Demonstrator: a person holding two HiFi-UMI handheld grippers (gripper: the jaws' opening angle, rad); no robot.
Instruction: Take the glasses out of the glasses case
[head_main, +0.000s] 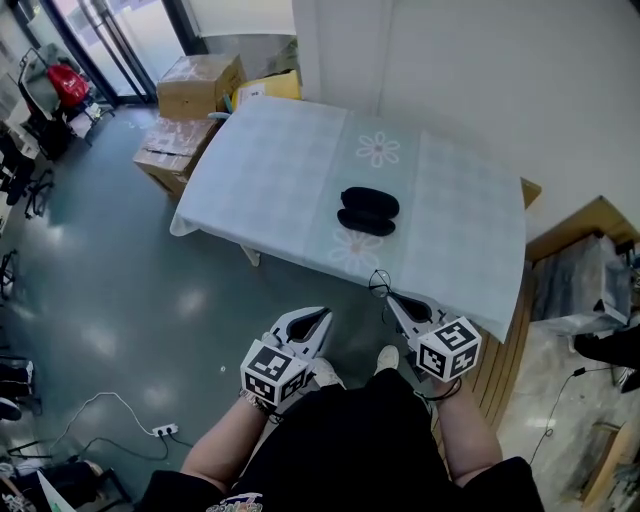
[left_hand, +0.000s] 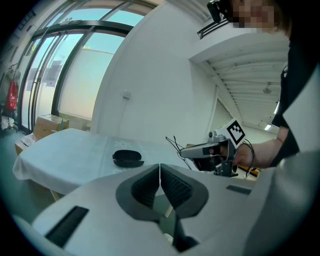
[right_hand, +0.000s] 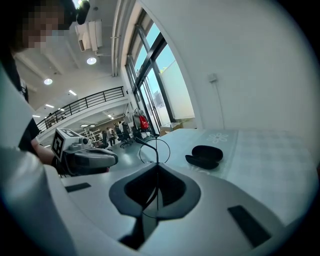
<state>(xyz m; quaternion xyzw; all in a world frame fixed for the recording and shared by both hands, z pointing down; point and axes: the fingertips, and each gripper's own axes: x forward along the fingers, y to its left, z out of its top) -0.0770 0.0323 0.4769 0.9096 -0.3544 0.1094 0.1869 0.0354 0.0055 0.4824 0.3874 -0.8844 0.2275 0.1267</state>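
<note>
A black glasses case (head_main: 368, 211) lies open on the pale blue tablecloth (head_main: 280, 170), past the table's middle; it also shows as the case (left_hand: 127, 158) and the case (right_hand: 205, 156). Thin wire-framed glasses (head_main: 379, 284) hang off the near table edge, with my right gripper (head_main: 389, 298) shut on them. One round lens ring of the glasses (right_hand: 155, 150) sticks up above the right gripper's (right_hand: 157, 167) closed jaws. My left gripper (head_main: 321, 314) is shut with nothing in it, held over the floor beside the right one. The left gripper's (left_hand: 160, 167) pads meet.
Cardboard boxes (head_main: 198, 84) stand at the table's far left corner. A power strip and cable (head_main: 163, 430) lie on the floor at lower left. Wooden shelving (head_main: 570, 235) and clutter are to the right. The person's white shoes (head_main: 325, 372) are below the grippers.
</note>
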